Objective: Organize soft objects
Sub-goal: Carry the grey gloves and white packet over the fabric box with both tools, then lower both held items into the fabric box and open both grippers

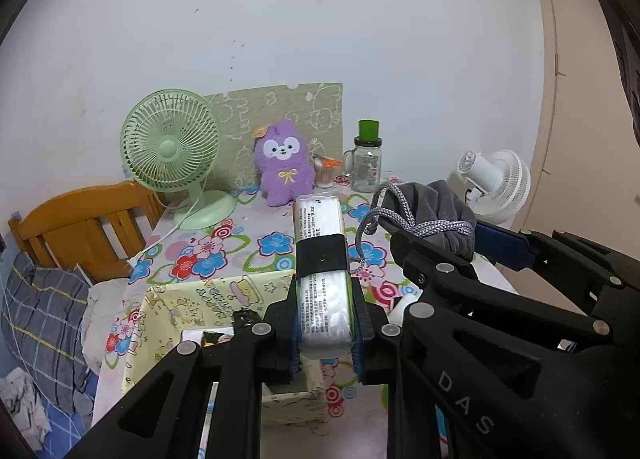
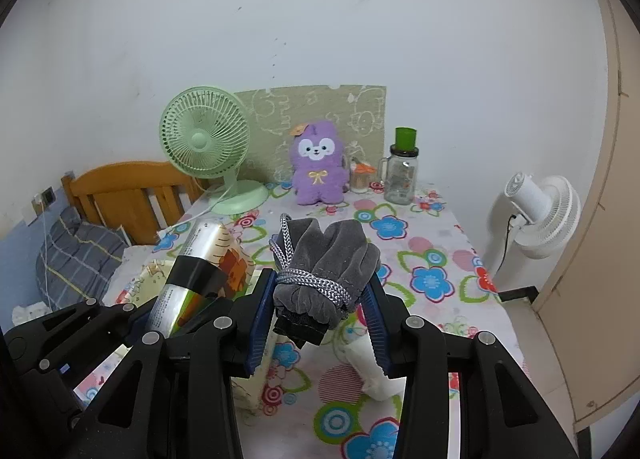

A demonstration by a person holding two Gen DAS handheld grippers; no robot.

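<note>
My left gripper (image 1: pixel 325 323) is closed on a plastic-wrapped pack of white tissues with a black band (image 1: pixel 322 259), squeezing its near end so the long pack sticks out forward, held in the air above the near left of the table. My right gripper (image 2: pixel 320 311) is closed on a grey velvet drawstring pouch wound with silver-grey cord (image 2: pixel 324 263), clamped at its bound neck, with the soft body bulging past the pads; it hangs over the middle of the flowered tablecloth (image 2: pixel 432 259).

Just below the tissue pack sits the pale yellow cartoon-print storage box (image 1: pixel 192 299), open at the top, at the near left of the table. I judge that both soft things belong in it.

To do it well, I would lower the tissue pack first, tilting its far end down so it lies along the box wall and does not bridge the rim. Then I would bring the pouch left over the opening, keeping the loose cord loop (image 1: pixel 366 231) clear of my left fingers, and only let go once it is low inside.

The purple plush rabbit (image 2: pixel 318 163) sits at the far edge, between the green desk fan (image 2: pixel 206 139) and the glass jar with a green lid (image 2: pixel 402 171), not yet sorted.
</note>
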